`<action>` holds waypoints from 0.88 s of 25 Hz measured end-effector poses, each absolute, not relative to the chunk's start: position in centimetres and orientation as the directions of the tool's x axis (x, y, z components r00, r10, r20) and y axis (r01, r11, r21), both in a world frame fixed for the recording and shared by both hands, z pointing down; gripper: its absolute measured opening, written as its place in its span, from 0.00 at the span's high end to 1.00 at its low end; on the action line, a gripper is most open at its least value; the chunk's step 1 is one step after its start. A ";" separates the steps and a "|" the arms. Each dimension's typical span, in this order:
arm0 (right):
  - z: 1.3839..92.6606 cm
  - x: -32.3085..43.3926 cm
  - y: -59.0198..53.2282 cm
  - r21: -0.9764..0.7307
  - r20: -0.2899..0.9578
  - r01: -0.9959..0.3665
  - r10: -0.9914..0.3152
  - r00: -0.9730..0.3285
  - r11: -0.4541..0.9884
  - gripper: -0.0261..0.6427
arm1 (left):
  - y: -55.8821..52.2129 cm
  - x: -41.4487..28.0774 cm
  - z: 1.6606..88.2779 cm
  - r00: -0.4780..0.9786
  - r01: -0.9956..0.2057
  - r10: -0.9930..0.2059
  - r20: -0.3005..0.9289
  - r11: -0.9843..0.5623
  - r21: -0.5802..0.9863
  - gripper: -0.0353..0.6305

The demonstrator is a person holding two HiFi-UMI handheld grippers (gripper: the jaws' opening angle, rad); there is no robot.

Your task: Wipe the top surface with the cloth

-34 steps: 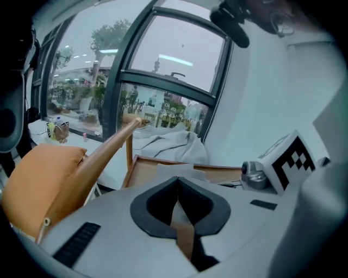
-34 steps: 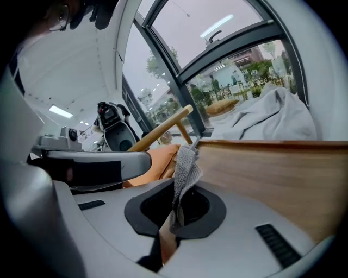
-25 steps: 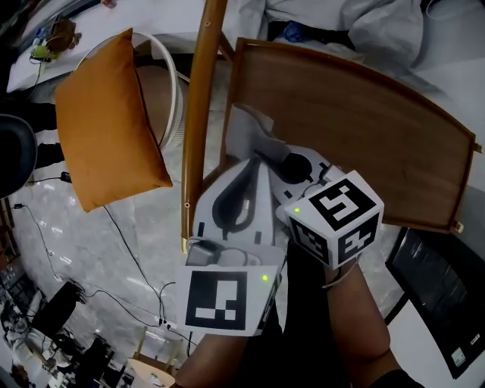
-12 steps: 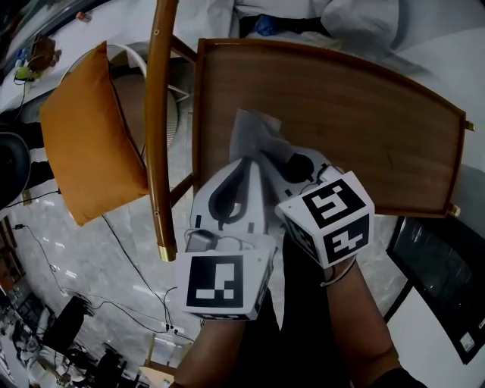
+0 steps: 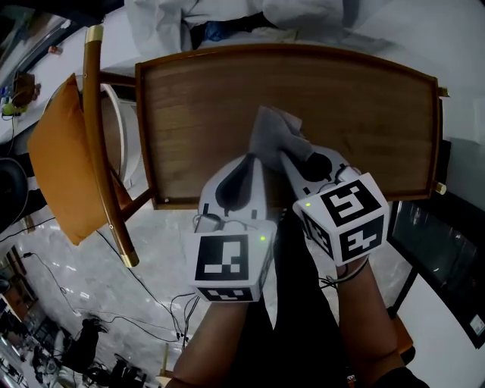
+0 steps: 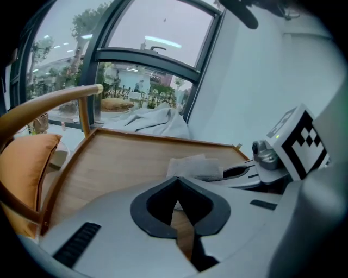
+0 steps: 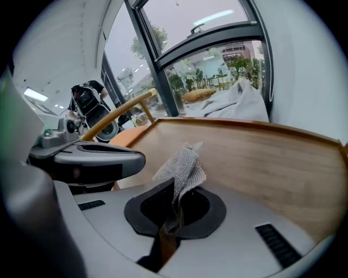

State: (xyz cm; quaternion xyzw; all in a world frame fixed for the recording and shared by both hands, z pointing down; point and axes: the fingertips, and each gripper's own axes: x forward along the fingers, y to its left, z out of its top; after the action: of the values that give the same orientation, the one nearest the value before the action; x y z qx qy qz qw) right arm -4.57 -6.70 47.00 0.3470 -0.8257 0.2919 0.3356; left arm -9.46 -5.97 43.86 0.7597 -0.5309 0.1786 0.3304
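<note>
Brown wood fills the middle of the head view: a tabletop [image 5: 197, 106] with a low raised rim and rounded far edge, standing on a pale marble floor [image 5: 53, 265] where thin cables [image 5: 144, 318] lie. To its left is a chair [image 5: 106, 159] with a curved wooden arm and an orange cushion [image 5: 53, 174], and crumpled white fabric [image 5: 220, 19] lies beyond the far rim. Both grippers are held over the near half of the tabletop, side by side and close together. The right gripper [image 7: 175, 187] has its jaws closed on a grey woven cloth [image 7: 185, 165], which stands up out of the jaws in a loose fold. In the head view this cloth [image 5: 271, 132] is over the middle of the tabletop, just ahead of both grippers; whether it touches the wood I cannot tell. The left gripper [image 6: 176, 182] has its jaws together at the tips with nothing between them, and the cloth [image 6: 193, 165] shows just beyond them.
</note>
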 end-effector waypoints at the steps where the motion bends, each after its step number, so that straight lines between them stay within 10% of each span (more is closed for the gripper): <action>1: 46.9 -3.2 -6.8 -0.240 0.760 -0.780 -0.388 -0.522 0.578 0.92 | -6.1 -8.3 43.9 0.385 -0.920 -0.683 0.621 -0.232 0.315 0.93; 22: 45.2 22.9 -6.6 -0.068 0.821 -0.936 -0.514 -0.250 0.346 0.92 | -6.8 15.3 42.8 0.588 -0.807 -0.576 0.568 -0.462 0.367 0.93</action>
State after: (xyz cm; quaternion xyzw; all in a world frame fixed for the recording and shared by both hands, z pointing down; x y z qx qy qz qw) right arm 22.92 -6.61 45.18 0.4928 -0.7354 0.2898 0.3638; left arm 15.33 -6.84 42.76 0.8347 -0.4141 0.1855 0.3120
